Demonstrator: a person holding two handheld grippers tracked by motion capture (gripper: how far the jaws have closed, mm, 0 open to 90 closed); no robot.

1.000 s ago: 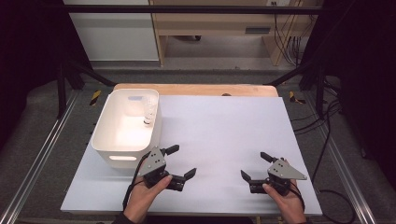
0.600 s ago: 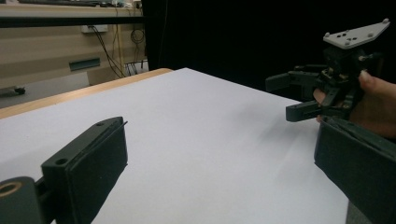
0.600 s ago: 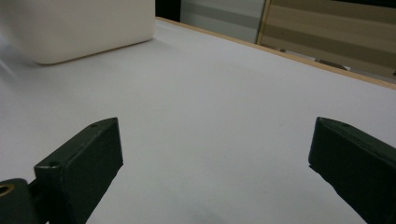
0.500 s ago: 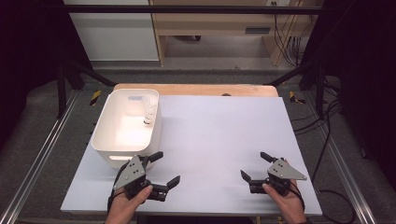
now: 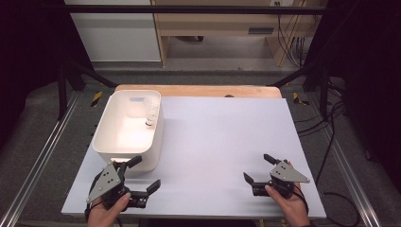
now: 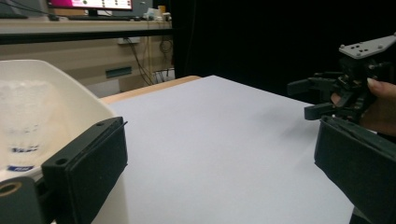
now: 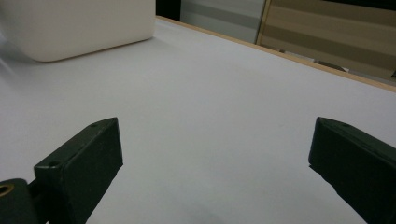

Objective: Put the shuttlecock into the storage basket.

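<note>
The table [image 5: 222,142] carries a white sheet that covers it except for a strip of bare wood along the far edge. A white tub [image 5: 126,130] stands on the left half of the sheet, its near wall reaching toward the near-left corner and its left wall close to the sheet's left edge. Inside the tub, against the right wall, a small clear bottle [image 5: 151,116] stands upright; in the left gripper view it appears blurred through the tub wall, with a dark label band whose writing cannot be read. The left gripper [image 5: 135,179] is held in a hand at the near-left corner, just right of and nearer than the tub's near-right corner, with jaws spread wide and nothing between them. The right gripper [image 5: 261,172] is held in a hand at the near-right part of the sheet, close to the near edge, jaws likewise spread wide and empty. The two grippers sit well apart. From the tub's right wall to the sheet's right edge, and from the grippers to the far wooden strip, the sheet is bare. No brand marks are legible on the tub or the grippers.
</note>
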